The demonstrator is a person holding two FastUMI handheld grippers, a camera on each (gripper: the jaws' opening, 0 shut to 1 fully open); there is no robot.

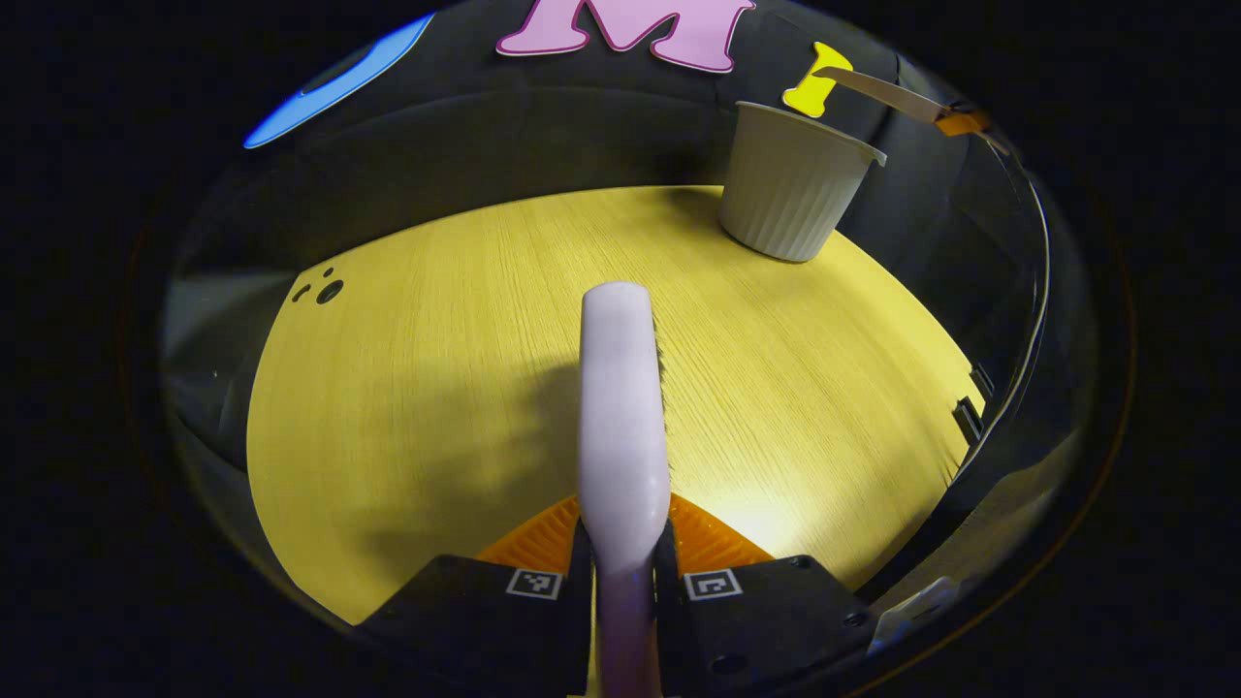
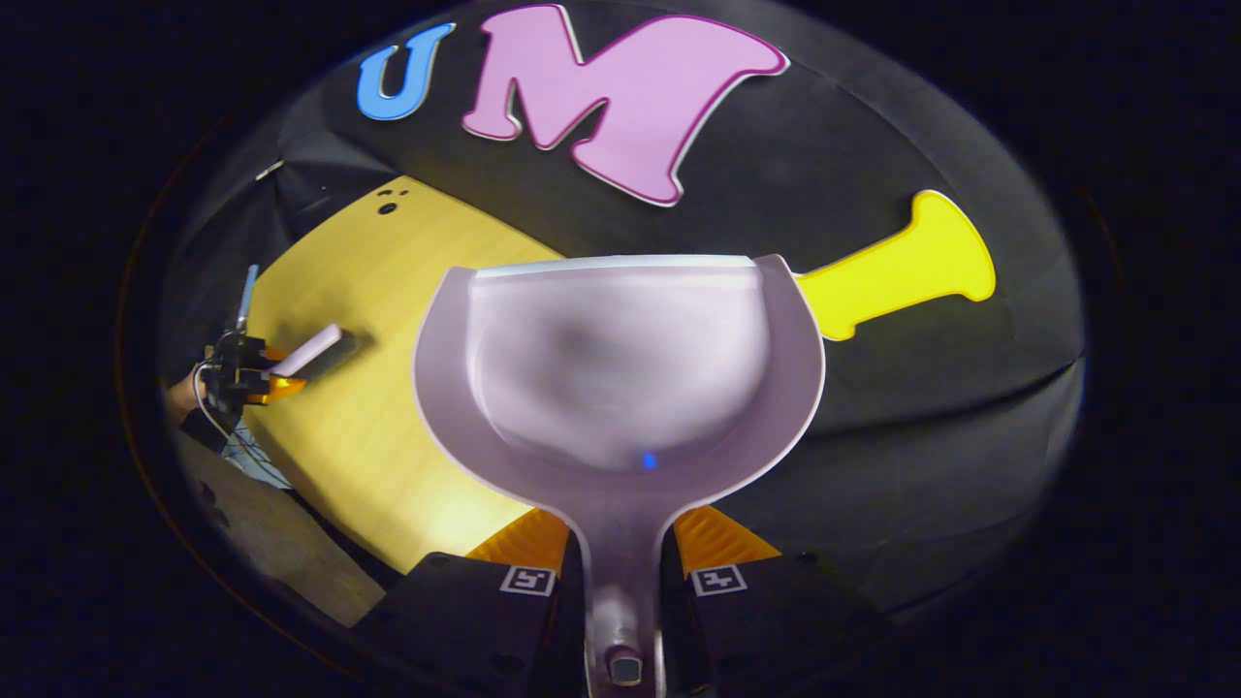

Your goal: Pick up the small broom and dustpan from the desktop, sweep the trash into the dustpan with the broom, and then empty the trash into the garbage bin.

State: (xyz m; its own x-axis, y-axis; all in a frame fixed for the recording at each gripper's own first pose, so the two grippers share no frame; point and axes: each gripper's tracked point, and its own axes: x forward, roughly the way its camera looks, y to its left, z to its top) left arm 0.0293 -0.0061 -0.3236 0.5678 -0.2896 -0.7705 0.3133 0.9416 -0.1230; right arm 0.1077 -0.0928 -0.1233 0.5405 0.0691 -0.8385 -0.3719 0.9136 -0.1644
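Observation:
My left gripper (image 1: 625, 531) is shut on the small broom (image 1: 625, 417), whose pale lilac back points forward over the yellow wooden desktop (image 1: 436, 388); dark bristles show along its right edge. In the right gripper view my right gripper (image 2: 620, 531) is shut on the handle of the pale lilac dustpan (image 2: 620, 368), held up with its pan tilted toward the booth wall; I make out no trash inside. The white ribbed garbage bin (image 1: 790, 184) stands at the desktop's far right. Above and right of the bin, the dustpan (image 1: 887, 94) appears edge-on. Far left, the left gripper (image 2: 254, 376) holds the broom (image 2: 312, 351).
Small dark holes (image 1: 328, 289) mark the desktop's far left corner. The desktop's right edge (image 1: 955, 388) drops off beside black cloth. A person's hand (image 2: 179, 397) holds the left gripper, with cables beneath it.

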